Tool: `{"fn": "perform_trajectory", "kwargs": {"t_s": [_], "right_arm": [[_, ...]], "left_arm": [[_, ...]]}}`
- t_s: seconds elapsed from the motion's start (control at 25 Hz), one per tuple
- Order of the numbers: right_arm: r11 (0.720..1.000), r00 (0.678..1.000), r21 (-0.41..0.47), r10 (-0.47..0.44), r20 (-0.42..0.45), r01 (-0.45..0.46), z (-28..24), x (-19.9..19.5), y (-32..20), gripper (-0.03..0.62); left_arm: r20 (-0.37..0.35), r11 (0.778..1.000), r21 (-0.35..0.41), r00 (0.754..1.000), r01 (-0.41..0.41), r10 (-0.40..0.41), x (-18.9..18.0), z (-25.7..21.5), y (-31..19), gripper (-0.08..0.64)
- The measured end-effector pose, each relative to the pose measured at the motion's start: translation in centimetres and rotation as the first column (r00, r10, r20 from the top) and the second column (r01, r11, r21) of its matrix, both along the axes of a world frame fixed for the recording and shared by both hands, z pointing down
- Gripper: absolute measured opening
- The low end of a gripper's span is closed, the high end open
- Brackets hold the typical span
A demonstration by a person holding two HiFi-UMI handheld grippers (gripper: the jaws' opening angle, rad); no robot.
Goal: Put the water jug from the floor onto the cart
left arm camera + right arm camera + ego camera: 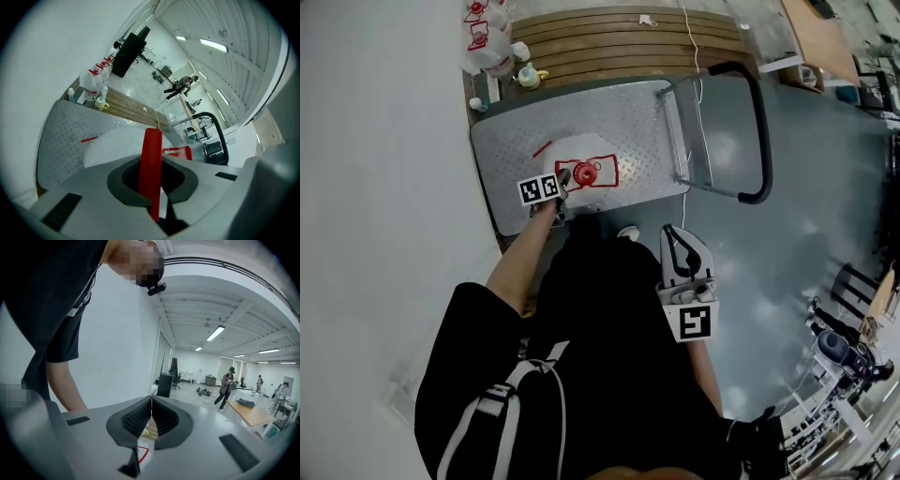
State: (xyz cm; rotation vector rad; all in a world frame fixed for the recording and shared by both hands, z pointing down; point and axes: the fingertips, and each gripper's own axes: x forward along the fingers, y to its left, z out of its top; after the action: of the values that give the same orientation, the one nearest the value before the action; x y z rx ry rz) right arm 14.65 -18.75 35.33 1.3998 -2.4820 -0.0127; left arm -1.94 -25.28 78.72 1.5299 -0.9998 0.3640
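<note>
A clear water jug (592, 172) with a red cap and a red handle sits over the front part of the cart's checker-plate deck (534, 127); I cannot tell whether it rests on the deck. My left gripper (563, 178) points down at it from the near side. In the left gripper view the red handle (151, 159) runs upright between the jaws, which are shut on it, above the pale jug body (115, 145). My right gripper (677, 236) hangs by my right hip over the floor, its jaws (151, 401) shut with nothing in them.
The cart's black push handle (759, 122) rises at the right of the deck. Behind the cart lies a slatted wooden platform (619, 37), with more jugs (486, 37) and a small cup (528, 77) at its left end. A white wall runs along the left.
</note>
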Motion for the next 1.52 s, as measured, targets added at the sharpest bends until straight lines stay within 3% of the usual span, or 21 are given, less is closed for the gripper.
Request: {"fn": "perform_trajectory", "kwargs": {"t_s": [0.16,0.24,0.4,0.56,0.72,0.88,1.04,1.12,1.24,1.32,1.44,1.52], "right_arm": [[0.998,0.998,-0.008,-0.057,-0.001,0.057,0.1,-1.4,0.0,0.018],[0.997,0.997,-0.026,-0.072,0.02,0.073,0.3,-1.7,-0.1,0.018],[0.994,0.993,-0.059,-0.085,0.08,0.09,0.9,-2.5,-0.1,0.018],[0.993,0.992,-0.039,-0.11,0.054,0.112,1.0,-3.5,0.2,0.02],[0.989,0.988,-0.017,-0.143,0.066,0.144,0.8,-4.1,0.2,0.02],[0.987,0.967,-0.036,-0.148,0.208,0.159,1.0,-3.7,0.1,0.02],[0.985,0.959,-0.038,-0.153,0.237,0.166,0.8,-2.6,-0.9,0.02],[0.984,0.953,-0.035,-0.159,0.259,0.174,0.5,-2.6,-1.3,0.02],[0.981,0.939,-0.038,-0.168,0.299,0.188,0.4,-3.1,-2.3,0.02],[0.978,0.928,-0.034,-0.185,0.322,0.207,0.2,-3.7,-2.9,0.018],[0.974,0.915,0.008,-0.214,0.343,0.225,-0.9,-4.5,-3.5,0.018],[0.969,0.917,0.051,-0.244,0.317,0.24,-1.7,-4.8,-3.7,0.018]], "left_arm": [[0.073,0.999,-0.031,0.997,0.01,-0.008,-3.0,1.1,0.2,0.057],[0.107,0.999,-0.042,0.994,0.027,-0.023,-4.3,1.7,0.5,0.108],[0.054,0.996,-0.038,0.995,0.083,-0.081,-6.1,1.7,0.6,0.147],[0.057,0.995,-0.007,0.993,0.1,-0.1,-6.8,0.8,0.9,0.163],[0.087,0.992,0.049,0.989,0.112,-0.116,-7.5,-0.8,1.8,0.169],[0.148,0.976,0.203,0.982,0.082,-0.114,-8.8,-4.7,2.5,0.17],[0.167,0.927,0.372,0.979,0.05,-0.12,-8.0,-11.9,2.9,0.144],[0.158,0.889,0.456,0.98,0.037,-0.122,-6.9,-16.0,3.5,0.045],[0.09,0.841,0.54,0.996,-0.029,-0.023,-3.6,-21.2,4.5,0.018],[0.057,0.811,0.585,0.998,-0.033,0.0,-2.2,-24.0,4.9,0.018],[0.089,0.767,0.642,0.994,-0.013,-0.058,-1.8,-27.7,5.1,0.018],[0.142,0.72,0.694,0.985,-0.03,-0.096,-1.6,-30.3,5.1,0.018]]}}
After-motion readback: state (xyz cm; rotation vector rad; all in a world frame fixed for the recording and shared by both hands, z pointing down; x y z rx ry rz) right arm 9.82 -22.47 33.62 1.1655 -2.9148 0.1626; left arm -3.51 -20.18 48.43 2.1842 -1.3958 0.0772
